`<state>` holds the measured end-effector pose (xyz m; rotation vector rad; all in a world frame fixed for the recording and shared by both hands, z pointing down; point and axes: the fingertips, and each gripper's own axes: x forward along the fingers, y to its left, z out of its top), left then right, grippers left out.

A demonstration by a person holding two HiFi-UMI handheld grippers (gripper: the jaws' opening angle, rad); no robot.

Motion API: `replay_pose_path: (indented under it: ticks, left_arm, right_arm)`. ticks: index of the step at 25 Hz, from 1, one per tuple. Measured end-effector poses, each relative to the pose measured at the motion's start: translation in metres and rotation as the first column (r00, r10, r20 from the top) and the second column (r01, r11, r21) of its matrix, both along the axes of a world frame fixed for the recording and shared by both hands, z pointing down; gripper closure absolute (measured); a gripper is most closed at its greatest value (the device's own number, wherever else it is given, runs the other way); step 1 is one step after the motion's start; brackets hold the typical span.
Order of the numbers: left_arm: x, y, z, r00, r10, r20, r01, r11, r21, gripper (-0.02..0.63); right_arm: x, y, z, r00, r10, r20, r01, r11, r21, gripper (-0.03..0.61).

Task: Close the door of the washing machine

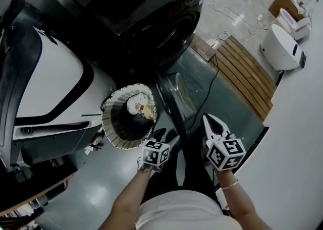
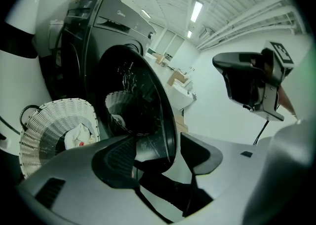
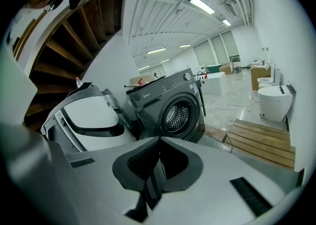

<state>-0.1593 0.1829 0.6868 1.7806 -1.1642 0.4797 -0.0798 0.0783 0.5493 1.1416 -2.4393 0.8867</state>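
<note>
My left gripper [image 2: 158, 151] stands wide open with the free edge of the door [image 2: 148, 100] between its jaws. As far as I can tell, neither pad is pressing on it. My right gripper [image 3: 158, 162] is closed on nothing and hangs just beside that same edge, on the far side.

The door is swung well out from the washer [image 3: 170, 105], so the task has barely begun.

I see three risks:
- If I push with the rim loose between open jaws, it could slide along a pad or wedge there, and the door would jerk instead of swinging.
- My right gripper seems to sit on the side the door must sweep through, so it could block the door or get knocked.
- A weak push may leave the latch uncaught.

The basket [image 2: 54, 125] stands near the door's other face, so I judge it clear of the sweep.

The left gripper view alone shows the rim between the jaws and the basket mirrored in the glass. The right gripper view alone shows the drum mouth, with nothing hanging over it. Only the head view shows both grippers flanking the door [image 1: 177, 100].
</note>
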Motion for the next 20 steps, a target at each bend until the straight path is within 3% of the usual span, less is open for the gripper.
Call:
replay_pose_path:
  ticks: [6,20]
  left_arm:
    - [0.031,-0.005,0.007,0.995,0.095,0.003,-0.095,0.995,-0.016,0.314]
    - [0.08,-0.047,0.005,0.982,0.174,0.073,-0.17,0.983,-0.063,0.319]
  right_arm:
    - [0.025,-0.005,-0.003,0.999,0.046,-0.004,-0.046,0.999,0.001,0.569]
    - [0.093,-0.036,-0.018,0.99,0.138,0.002,-0.138,0.99,0.018,0.569]
